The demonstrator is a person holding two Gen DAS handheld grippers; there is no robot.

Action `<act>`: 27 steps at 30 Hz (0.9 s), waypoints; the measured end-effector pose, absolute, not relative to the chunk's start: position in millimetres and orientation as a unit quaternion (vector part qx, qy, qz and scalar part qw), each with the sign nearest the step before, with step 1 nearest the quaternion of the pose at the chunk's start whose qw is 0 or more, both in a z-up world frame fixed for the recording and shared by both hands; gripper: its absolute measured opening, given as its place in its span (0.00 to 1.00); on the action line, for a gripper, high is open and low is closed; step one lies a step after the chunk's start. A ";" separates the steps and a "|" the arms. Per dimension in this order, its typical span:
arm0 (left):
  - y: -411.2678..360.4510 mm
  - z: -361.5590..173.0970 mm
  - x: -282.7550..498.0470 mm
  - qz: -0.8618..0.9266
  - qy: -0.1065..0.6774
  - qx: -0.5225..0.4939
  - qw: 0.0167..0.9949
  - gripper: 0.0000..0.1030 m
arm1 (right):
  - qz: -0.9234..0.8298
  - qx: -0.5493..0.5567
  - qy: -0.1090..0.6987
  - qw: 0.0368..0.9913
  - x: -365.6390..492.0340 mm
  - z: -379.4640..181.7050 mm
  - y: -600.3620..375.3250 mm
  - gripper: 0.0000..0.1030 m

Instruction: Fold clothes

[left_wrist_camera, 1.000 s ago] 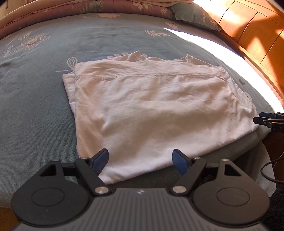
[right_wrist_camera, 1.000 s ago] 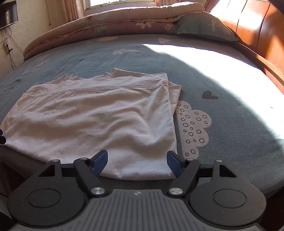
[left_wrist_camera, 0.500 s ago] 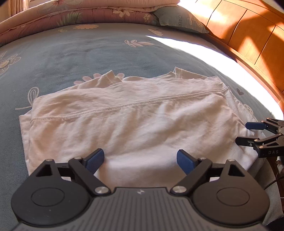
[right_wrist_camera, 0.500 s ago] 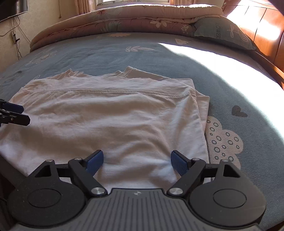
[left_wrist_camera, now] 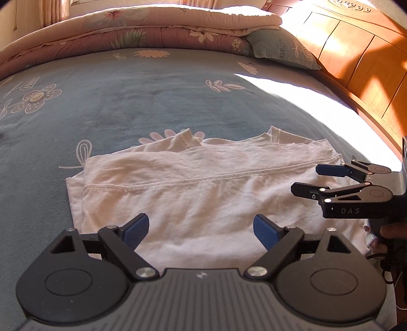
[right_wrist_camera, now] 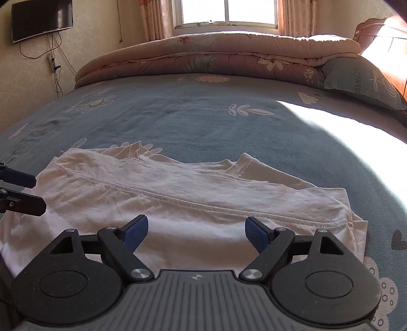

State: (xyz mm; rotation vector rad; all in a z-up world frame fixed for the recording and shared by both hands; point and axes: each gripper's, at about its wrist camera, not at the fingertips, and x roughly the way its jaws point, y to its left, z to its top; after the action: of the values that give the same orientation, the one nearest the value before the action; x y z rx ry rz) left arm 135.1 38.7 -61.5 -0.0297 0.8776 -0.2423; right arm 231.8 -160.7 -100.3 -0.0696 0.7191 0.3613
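A folded white garment lies flat on the blue bedspread, its stitched hem running across the middle. It also shows in the right wrist view. My left gripper is open and empty, low over the garment's near left part. My right gripper is open and empty, low over its near right part. The right gripper also shows at the right edge of the left wrist view. The left gripper shows at the left edge of the right wrist view.
A rolled pink floral quilt and a blue pillow lie at the far side of the bed. A wooden headboard runs along the right. A wall television and a window are beyond.
Both grippers have moved forward and lower over the garment, and closer to each other. Both stay open. The garment has not moved.
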 end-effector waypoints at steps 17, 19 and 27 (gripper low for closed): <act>13.3 -80.2 142.4 -0.157 0.435 -0.008 0.887 0.87 | 0.081 -0.012 0.394 0.916 159.7 -123.9 -255.5 1.00; 10.2 -78.8 141.3 -0.162 0.433 -0.006 0.887 0.87 | 0.072 -0.008 0.382 0.921 155.7 -117.3 -255.5 1.00; 29.9 -86.5 137.3 -0.135 0.450 -0.042 0.882 0.87 | 0.138 -0.005 0.352 0.926 161.9 -97.9 -222.8 1.00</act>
State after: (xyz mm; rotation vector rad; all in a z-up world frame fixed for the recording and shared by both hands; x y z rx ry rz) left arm 137.3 29.9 -86.5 -0.0874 0.9364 -0.2812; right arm 161.9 -222.8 -97.9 -0.0093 0.7230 0.2828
